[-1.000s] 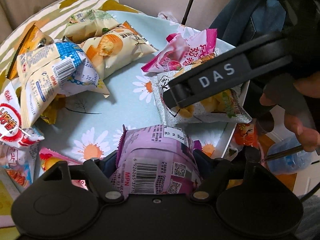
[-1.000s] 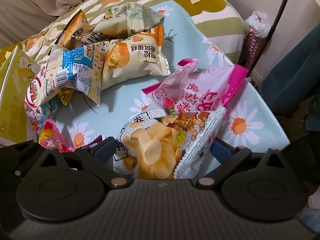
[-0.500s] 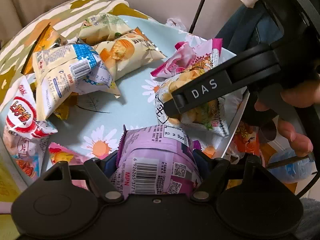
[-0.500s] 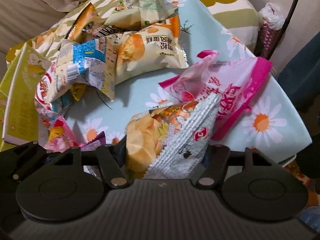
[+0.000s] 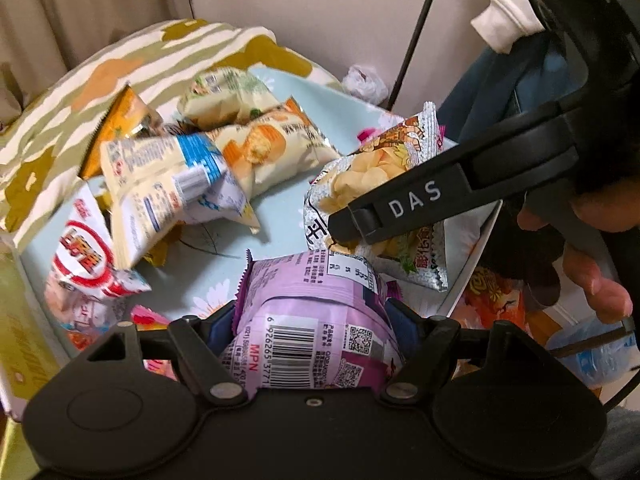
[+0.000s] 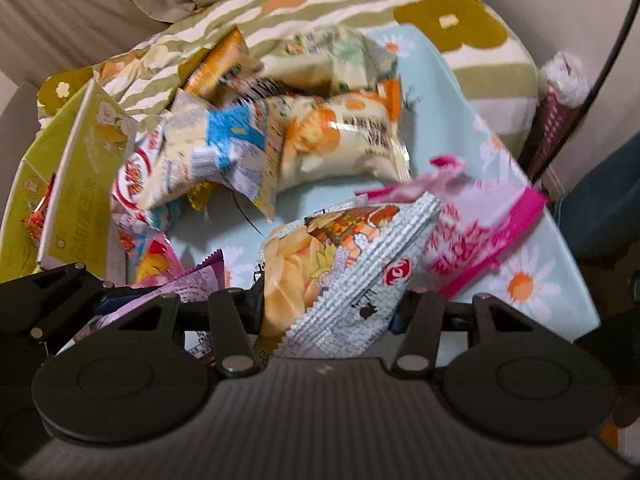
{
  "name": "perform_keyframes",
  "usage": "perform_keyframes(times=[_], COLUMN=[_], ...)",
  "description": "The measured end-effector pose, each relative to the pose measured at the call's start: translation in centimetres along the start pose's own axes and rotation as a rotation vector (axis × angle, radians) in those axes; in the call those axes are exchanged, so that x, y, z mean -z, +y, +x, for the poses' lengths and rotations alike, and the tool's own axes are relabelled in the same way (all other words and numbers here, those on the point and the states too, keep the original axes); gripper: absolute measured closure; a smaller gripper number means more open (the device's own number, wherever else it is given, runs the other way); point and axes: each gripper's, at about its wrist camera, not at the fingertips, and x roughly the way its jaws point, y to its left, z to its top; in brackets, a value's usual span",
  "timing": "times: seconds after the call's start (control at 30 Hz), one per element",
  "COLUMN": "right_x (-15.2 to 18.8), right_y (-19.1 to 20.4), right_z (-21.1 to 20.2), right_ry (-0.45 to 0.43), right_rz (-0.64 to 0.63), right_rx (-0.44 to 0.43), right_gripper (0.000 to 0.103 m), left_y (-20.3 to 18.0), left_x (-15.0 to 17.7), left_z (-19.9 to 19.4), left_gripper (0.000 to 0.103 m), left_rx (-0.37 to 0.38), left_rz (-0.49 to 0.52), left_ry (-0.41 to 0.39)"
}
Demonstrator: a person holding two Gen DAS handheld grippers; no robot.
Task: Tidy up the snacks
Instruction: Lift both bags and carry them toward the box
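Right gripper has just been closing its jaws, now clenched on the chip bag and lifting it off the tray. Left gripper grips the purple pack between its jaws; both snacks look ready to sort.

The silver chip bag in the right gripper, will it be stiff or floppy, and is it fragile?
The silver chip bag looks puffed and probably light. Its crinkled foil likely bends and slips easily. The chips inside would probably crack if the right gripper squeezes hard.

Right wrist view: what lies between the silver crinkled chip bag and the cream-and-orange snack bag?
Bare pale-blue daisy-print tabletop separates chip bag and snack bag, seen in the right wrist view.
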Motion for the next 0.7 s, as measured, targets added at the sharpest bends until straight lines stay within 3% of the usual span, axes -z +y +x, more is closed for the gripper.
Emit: perform_keyframes(times=[0.33,0.7], right_x=[-2.9,-6.2], right_y=[2.1,6.0], right_z=[-4.1,-7.0], right_ry=[-0.085,-0.143], right_rz=[-0.109,-0.287], right_rx=[-0.037,-0.126], right_gripper=[0.036,0.036], left_y=[0.1,2.2], left_x=[-1.3,-1.6], left_z=[-3.6,-8.7], left_gripper=[0.023,0.023], left_rx=[-0.077,-0.228], left_rz=[-0.059,-0.233], left_ry=[-0.080,-0.179])
